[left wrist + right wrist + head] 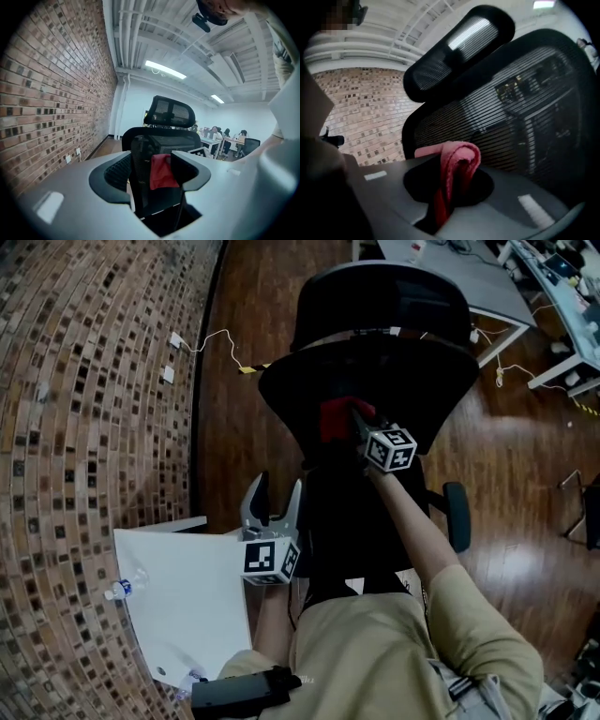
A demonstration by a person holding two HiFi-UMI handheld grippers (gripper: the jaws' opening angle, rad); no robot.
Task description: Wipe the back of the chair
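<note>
One black mesh chair (pixel 375 371) out front, one red cloth (pixel 336 420), and two grippers: the left gripper (pixel 277 484) and the right gripper (pixel 359 427). Down low there's one white surface (pixel 187 596), plus two white sockets (pixel 175 338) on the brick wall (pixel 84 381).

The chair back (pixel 394 381) stood close ahead of the right gripper (pixel 345 423) and its cloth (pixel 336 418), with the headrest (pixel 380 296) beyond. To its right, past the armrest (pixel 457 515), lay open floor (pixel 506 456). Ahead of the left gripper (pixel 272 504), whose jaws stood apart, floor ran clear between chair and wall (pixel 84 381). The table (pixel 187 587) lay just left of it.
</note>
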